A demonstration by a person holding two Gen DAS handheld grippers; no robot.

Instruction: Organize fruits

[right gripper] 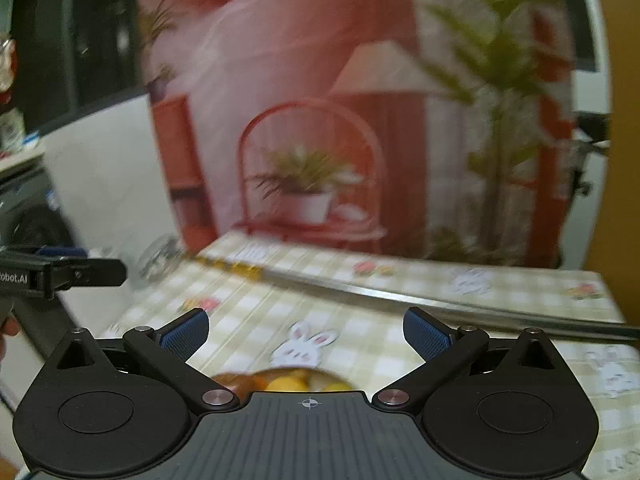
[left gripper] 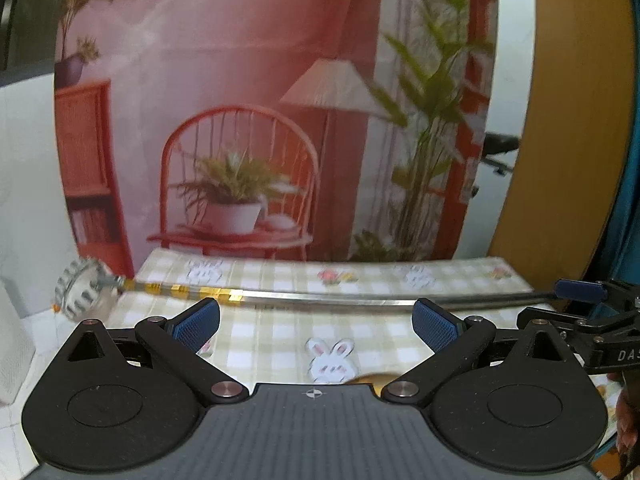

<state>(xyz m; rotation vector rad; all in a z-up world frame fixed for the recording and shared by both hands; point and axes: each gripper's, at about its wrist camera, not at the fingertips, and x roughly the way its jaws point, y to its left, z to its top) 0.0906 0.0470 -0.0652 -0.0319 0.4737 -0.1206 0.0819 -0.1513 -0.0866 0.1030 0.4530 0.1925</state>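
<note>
Above the checked rabbit-print tablecloth [right gripper: 360,300], two black grippers with blue pads, left gripper [left gripper: 316,326] and right gripper [right gripper: 306,334], stand spread and empty; blurred yellow-orange fruits [right gripper: 286,382], uncountable, lie below the right one.

Checked tablecloth [right gripper: 360,312], metal rod [right gripper: 480,308], fruits [right gripper: 288,382]

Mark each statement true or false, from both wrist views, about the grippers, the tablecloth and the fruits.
1. The left gripper holds a fruit. False: its jaws are open, with nothing between them.
2. The right gripper is open. True.
3. The tablecloth is plain white. False: it is checked, with rabbit prints.
4. The fruits show at the right gripper's base. True.
5. A metal rod lies across the table. True.
</note>
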